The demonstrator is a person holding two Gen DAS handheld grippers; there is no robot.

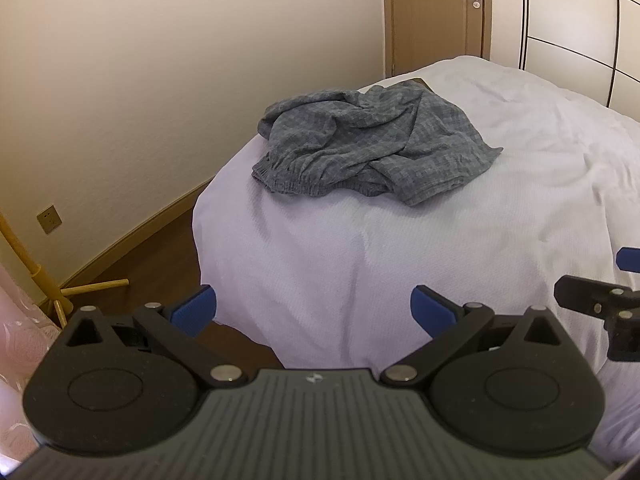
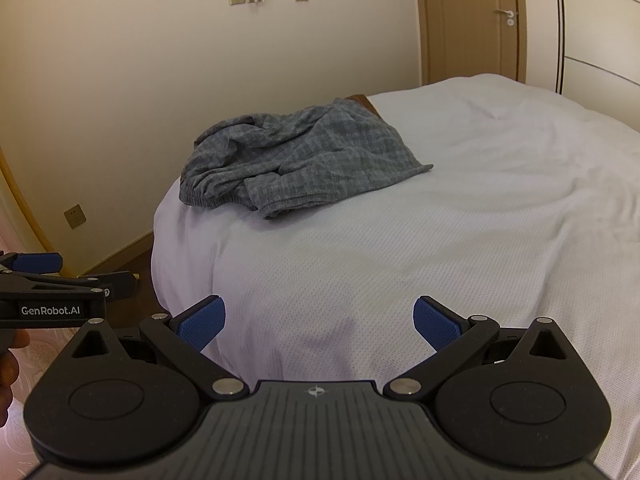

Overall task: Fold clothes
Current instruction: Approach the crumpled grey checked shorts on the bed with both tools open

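A crumpled grey checked garment with an elastic waistband lies in a heap near the left edge of the white bed; it also shows in the right wrist view. My left gripper is open and empty, held short of the bed's near corner, well back from the garment. My right gripper is open and empty over the bed's near edge, also well short of the garment. The right gripper shows at the right edge of the left wrist view, and the left gripper at the left edge of the right wrist view.
A cream wall with sockets runs close along the bed's left side, with a strip of wooden floor between. A yellow wooden stand is at the lower left. A door and a wardrobe stand beyond the bed.
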